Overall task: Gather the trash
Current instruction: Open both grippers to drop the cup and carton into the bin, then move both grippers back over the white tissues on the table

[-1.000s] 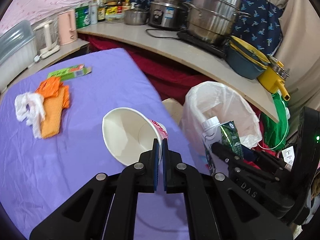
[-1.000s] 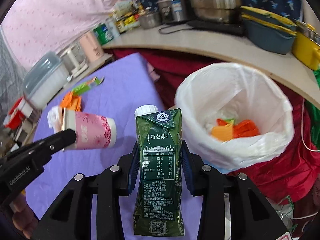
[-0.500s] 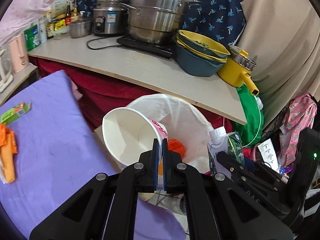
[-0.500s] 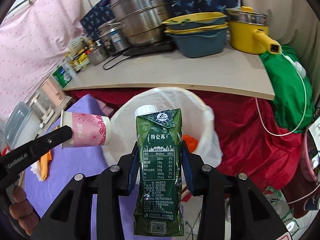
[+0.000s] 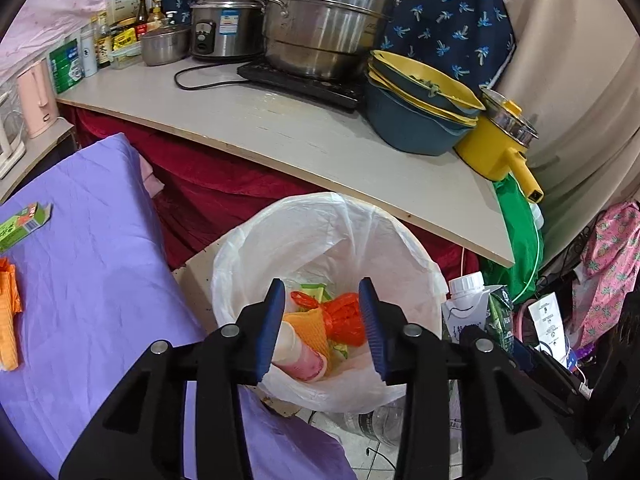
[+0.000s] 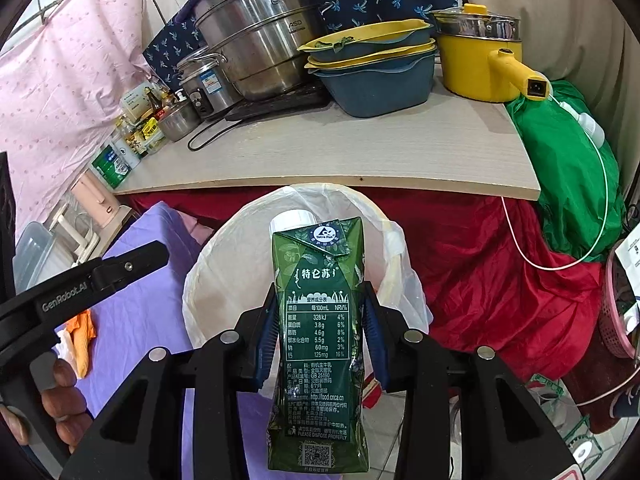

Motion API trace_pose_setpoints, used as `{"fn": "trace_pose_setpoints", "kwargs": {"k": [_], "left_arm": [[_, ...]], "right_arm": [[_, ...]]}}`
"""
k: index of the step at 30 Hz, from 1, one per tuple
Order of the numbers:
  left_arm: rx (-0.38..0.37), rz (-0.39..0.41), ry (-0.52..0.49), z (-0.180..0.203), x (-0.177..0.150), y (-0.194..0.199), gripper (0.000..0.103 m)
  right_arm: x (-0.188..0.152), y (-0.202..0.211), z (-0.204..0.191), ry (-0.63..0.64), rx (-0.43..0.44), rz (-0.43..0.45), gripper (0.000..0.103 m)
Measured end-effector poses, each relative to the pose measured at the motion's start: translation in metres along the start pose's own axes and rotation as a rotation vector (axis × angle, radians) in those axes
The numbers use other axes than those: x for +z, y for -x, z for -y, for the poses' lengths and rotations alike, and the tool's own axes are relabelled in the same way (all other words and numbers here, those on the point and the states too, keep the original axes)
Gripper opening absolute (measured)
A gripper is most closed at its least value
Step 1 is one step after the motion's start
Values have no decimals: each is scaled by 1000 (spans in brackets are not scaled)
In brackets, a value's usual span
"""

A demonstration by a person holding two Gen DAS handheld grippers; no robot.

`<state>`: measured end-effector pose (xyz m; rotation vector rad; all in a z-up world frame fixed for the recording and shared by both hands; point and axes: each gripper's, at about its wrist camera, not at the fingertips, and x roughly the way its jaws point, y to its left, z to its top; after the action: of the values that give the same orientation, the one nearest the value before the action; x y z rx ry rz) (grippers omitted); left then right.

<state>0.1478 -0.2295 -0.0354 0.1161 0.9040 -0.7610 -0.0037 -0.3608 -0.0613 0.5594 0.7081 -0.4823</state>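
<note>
My left gripper (image 5: 322, 320) is open and empty above the white-lined trash bin (image 5: 240, 264). The pink paper cup (image 5: 298, 356) lies inside the bin on orange wrappers (image 5: 344, 316). My right gripper (image 6: 320, 336) is shut on a green milk carton (image 6: 318, 344) with a white cap, held upright just before the bin (image 6: 208, 288). The carton also shows in the left wrist view (image 5: 472, 312), right of the bin. The left gripper shows in the right wrist view (image 6: 104, 276) at the left.
A purple-covered table (image 5: 92, 280) holds a green box (image 5: 22, 226) and orange wrappers (image 5: 8, 320). A counter (image 5: 320, 136) behind carries steel pots (image 5: 324, 20), stacked bowls (image 5: 420, 112) and a yellow pot (image 5: 500, 140). Red cloth (image 6: 500, 280) hangs below.
My left gripper moved over the bin, opened, and the paper cup dropped in. My right gripper carried the carton closer to the bin.
</note>
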Motion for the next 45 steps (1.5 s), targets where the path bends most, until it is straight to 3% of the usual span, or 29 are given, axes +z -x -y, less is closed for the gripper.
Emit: {"fn": "trace_pose_setpoints", "kwargs": {"k": [13,25,30,35,45], "left_arm": [[154,50,57,-45,-6,18,37],[227,76,63,-69,-11,29,37],[237,74,75,-78,-13,31,39],[252,88,94,-84,-15,38,53],[289,130,106,-92,-21,60,55]], "right_arm": [[24,-28,-29,26,30,5,37],[40,-54,-53,41,17,20,39],[42,-47,-62,45,6,61,46],[41,-35,-71,66,18,81,50],[29,-4,-95,101,58,114,58]]}}
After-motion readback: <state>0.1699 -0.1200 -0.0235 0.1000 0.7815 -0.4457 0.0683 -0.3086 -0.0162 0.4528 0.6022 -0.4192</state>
